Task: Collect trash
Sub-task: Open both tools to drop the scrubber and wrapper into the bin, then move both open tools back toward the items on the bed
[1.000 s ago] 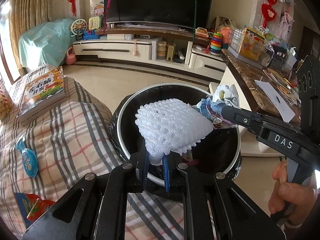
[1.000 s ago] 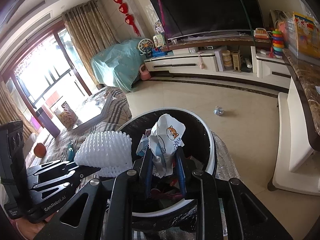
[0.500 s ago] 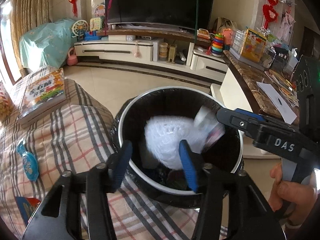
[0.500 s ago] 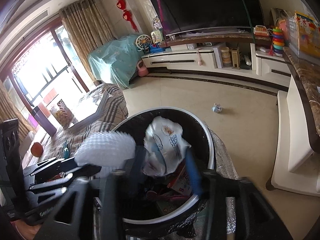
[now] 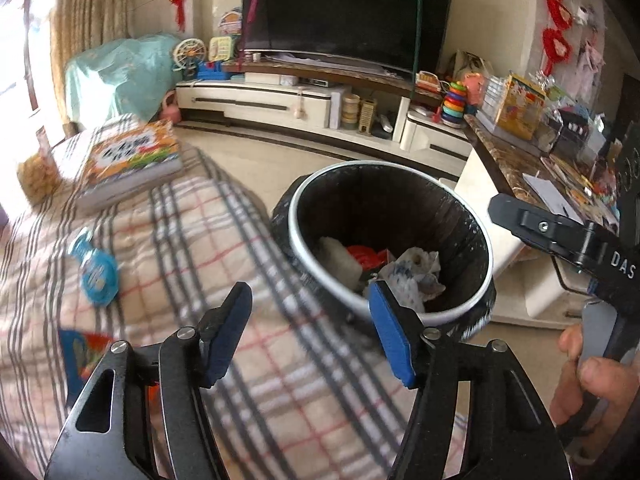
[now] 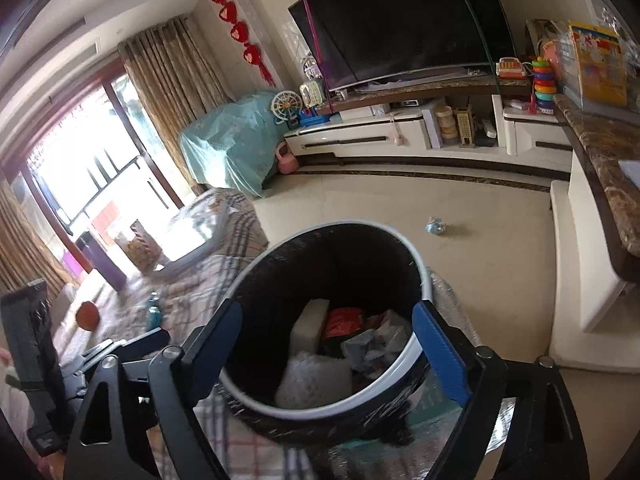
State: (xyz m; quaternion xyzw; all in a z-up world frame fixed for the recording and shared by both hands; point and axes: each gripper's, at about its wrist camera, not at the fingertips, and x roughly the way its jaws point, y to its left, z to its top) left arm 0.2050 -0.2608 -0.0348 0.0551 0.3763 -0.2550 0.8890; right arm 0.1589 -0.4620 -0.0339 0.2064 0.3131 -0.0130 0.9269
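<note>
A round bin with a black liner and white rim stands beside the plaid-covered table. Inside lie the white foam net, a crumpled printed wrapper, red packaging and a white block. My left gripper is open and empty, over the plaid cloth at the bin's near-left edge. My right gripper is open and empty, above the bin's mouth; it also shows at the right of the left wrist view.
On the plaid cloth lie a blue round wrapper, a red-blue packet and a book. A small crumpled wrapper lies on the floor. A marble counter is to the right, the TV cabinet behind.
Both grippers opened and dropped their loads into the bin: the left let go of the foam net, the right the printed wrapper. The left gripper then drew back left over the cloth.
</note>
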